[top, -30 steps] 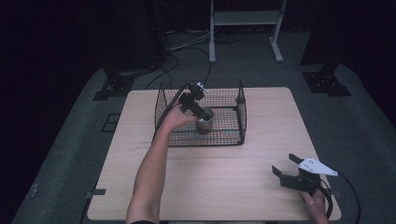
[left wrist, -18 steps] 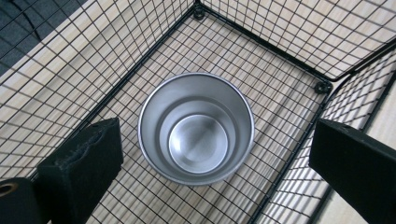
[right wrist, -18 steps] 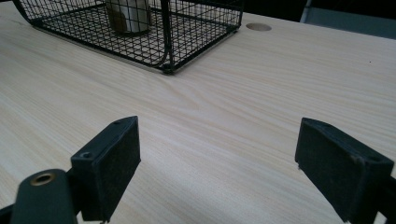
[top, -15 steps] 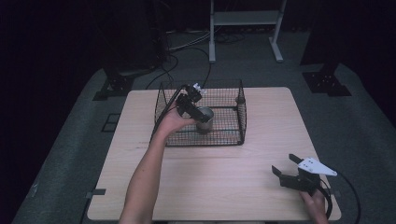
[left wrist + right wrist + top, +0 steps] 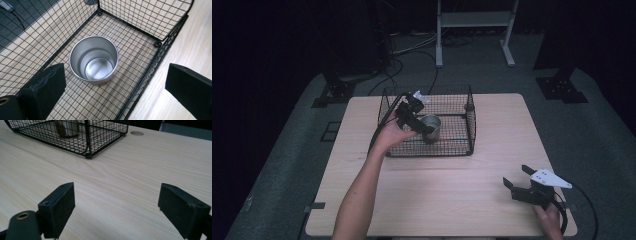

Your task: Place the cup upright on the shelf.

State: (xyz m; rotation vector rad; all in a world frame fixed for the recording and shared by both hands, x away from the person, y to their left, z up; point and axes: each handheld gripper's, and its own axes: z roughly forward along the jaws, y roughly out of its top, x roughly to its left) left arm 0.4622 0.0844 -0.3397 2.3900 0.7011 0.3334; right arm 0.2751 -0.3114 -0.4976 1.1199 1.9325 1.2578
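Observation:
An empty shiny metal cup [image 5: 431, 128] stands upright on the floor of a black wire basket [image 5: 470, 117] at the table's far middle. My left gripper [image 5: 421, 125], held by a hand, hovers over the basket's left part just beside the cup. In the left gripper view the cup [image 5: 93, 60] sits ahead of my left gripper [image 5: 115, 75], whose jaws are wide apart and touch nothing. The basket wall [image 5: 140, 15] rises behind it. My right gripper [image 5: 518, 184] rests low over the table's near right corner, open and empty [image 5: 117, 207]. The basket [image 5: 105, 132] and cup [image 5: 67, 127] lie far ahead of it.
The light wooden table [image 5: 452, 190] has bare room in front of the basket and around the right gripper. A round hole [image 5: 137, 133] marks the tabletop beyond the basket. A white-legged stand [image 5: 472, 30] and cables lie on the dark floor behind.
The left gripper has drawn back slightly to the left and up from the cup, which stays standing in the basket. The right gripper has not moved.

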